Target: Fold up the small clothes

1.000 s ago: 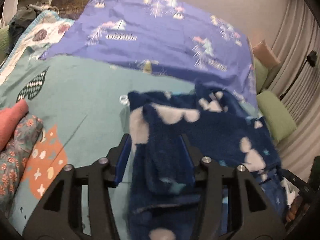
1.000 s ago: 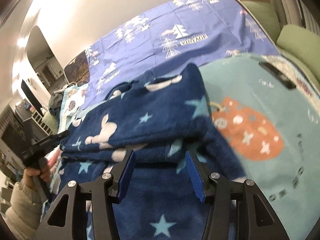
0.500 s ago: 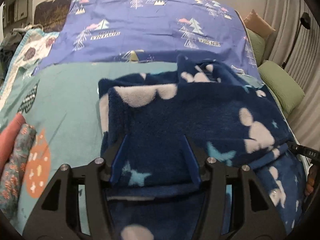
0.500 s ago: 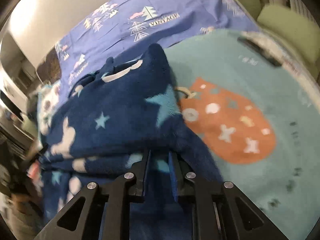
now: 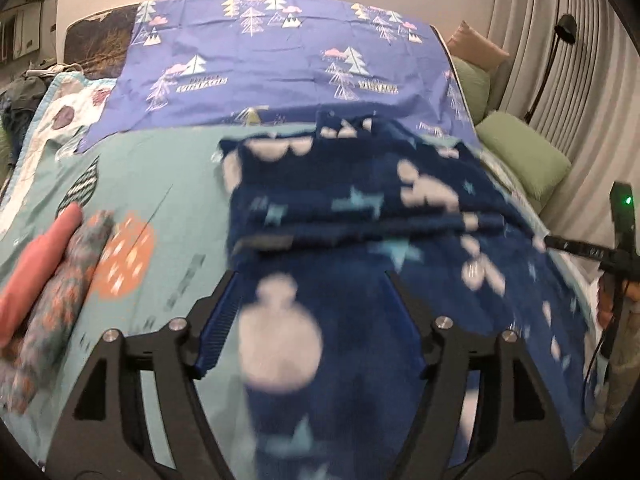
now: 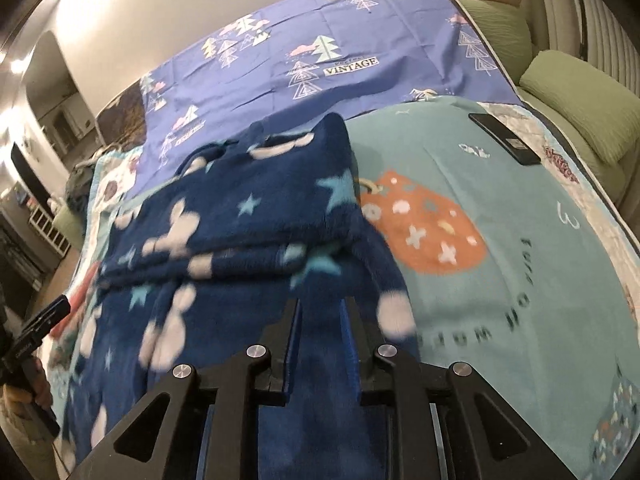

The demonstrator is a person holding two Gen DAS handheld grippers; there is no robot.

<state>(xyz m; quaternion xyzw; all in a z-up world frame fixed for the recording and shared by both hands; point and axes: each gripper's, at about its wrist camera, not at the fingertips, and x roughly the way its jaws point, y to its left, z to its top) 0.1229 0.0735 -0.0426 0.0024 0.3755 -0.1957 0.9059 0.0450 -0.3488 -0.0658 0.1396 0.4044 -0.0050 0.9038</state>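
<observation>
**Left wrist view: fleece half folded, one claw letting go**

Left wrist view puts the left gripper [image 5: 308, 316] nearest, its jaws opening wide over the lower part of the fleece [image 5: 360, 208] — cloth lies between the blue pads but they do not press on it. Beside it to the left sit two rolled garments [image 5: 52, 264], one pink and one floral, on the teal blanket [image 5: 160, 184]. Just beyond the jaws the fleece's top half is doubled over itself, a thick fold edge running across. Farther back lies the purple sheet [image 5: 288, 64] with its tree print.

From the right wrist camera, the right gripper [image 6: 320, 340] is nearly closed, with a ridge of navy fleece pinched between its pads; its jaws are easing open slightly. Past it the folded part rests on the blanket, an orange print to its right, and a dark phone [image 6: 504, 138] well apart near the far edge.

That fleece looks thick, soft and light — it should bunch rather than crease, and a fold may spring back. I would take it at the hem corners, both layers together, not mid-panel where only the pile catches.
</observation>
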